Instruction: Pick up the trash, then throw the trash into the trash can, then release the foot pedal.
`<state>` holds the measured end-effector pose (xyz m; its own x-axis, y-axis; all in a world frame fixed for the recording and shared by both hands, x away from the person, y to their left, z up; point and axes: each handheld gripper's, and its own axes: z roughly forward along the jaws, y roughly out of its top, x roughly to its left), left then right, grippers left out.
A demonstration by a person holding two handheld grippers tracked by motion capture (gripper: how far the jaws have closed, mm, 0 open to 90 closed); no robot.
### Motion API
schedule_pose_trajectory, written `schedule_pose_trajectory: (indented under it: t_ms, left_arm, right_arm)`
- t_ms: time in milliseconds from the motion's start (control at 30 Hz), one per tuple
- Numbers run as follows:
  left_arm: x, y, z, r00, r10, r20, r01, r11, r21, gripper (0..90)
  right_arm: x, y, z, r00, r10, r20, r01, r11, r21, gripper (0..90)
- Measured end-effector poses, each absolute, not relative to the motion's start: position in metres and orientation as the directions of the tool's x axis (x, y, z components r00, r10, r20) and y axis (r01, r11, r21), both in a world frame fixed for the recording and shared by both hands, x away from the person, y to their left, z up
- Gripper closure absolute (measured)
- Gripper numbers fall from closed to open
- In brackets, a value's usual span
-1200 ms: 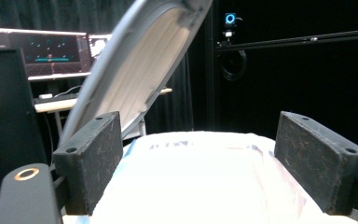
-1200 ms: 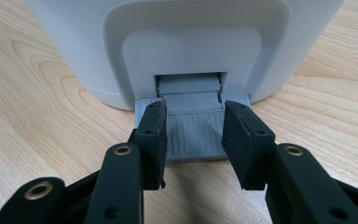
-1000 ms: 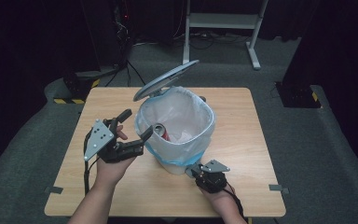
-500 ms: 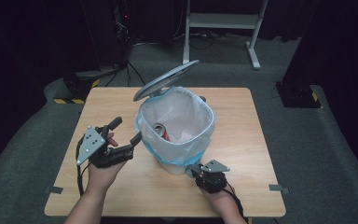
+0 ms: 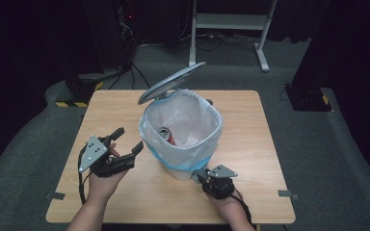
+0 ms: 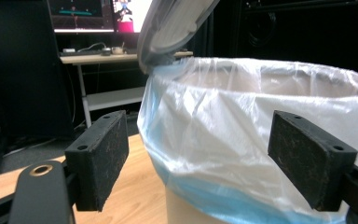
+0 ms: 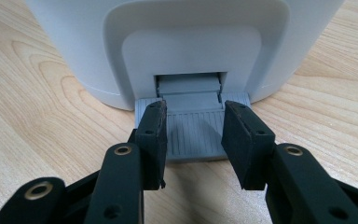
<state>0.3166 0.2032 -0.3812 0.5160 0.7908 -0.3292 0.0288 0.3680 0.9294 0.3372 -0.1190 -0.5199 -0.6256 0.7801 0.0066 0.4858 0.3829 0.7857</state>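
Movement was all on the left side of the frame: the left gripper [image 5: 127, 139], which a second before had been up against the rim of the bin [image 5: 182, 129], had dropped away to the lower left and sat clear of it over the table [image 5: 250, 144], its jaws closing somewhat with nothing between them. At centre the lid [image 5: 171, 82] stood raised, a can [image 5: 165, 133] lying inside the bag. Lower right of centre, the right gripper [image 7: 192, 130] had not budged, clenched on the grey pedal [image 7: 193, 133] at the bin's foot. I judged the drop finished and the pedal next to be let go.
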Motion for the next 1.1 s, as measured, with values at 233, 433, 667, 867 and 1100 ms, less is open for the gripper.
schedule_pose_trajectory:
  t_ms: [233,433,667,867,1100]
  left_arm:
    - [0.317,0.211,-0.398,0.501,0.795,-0.343,0.063,0.362,0.930,21.4]
    - [0.315,0.218,-0.415,0.484,0.793,-0.370,0.094,0.373,0.923,21.8]
    - [0.310,0.220,-0.435,0.463,0.799,-0.385,0.126,0.370,0.920,22.0]
    - [0.313,0.225,-0.454,0.426,0.818,-0.387,0.177,0.344,0.922,22.5]
    - [0.317,0.231,-0.479,0.381,0.839,-0.388,0.238,0.317,0.918,22.6]
  right_arm:
    - [0.337,-0.119,-0.520,-0.623,0.782,0.006,0.485,0.381,0.787,60.2]
    - [0.337,-0.119,-0.520,-0.621,0.783,0.004,0.486,0.381,0.786,60.1]
    - [0.337,-0.119,-0.520,-0.622,0.783,0.006,0.485,0.380,0.787,60.2]
    - [0.337,-0.119,-0.520,-0.623,0.783,0.006,0.486,0.380,0.787,60.1]
    - [0.337,-0.119,-0.520,-0.622,0.783,0.003,0.484,0.381,0.788,60.1]
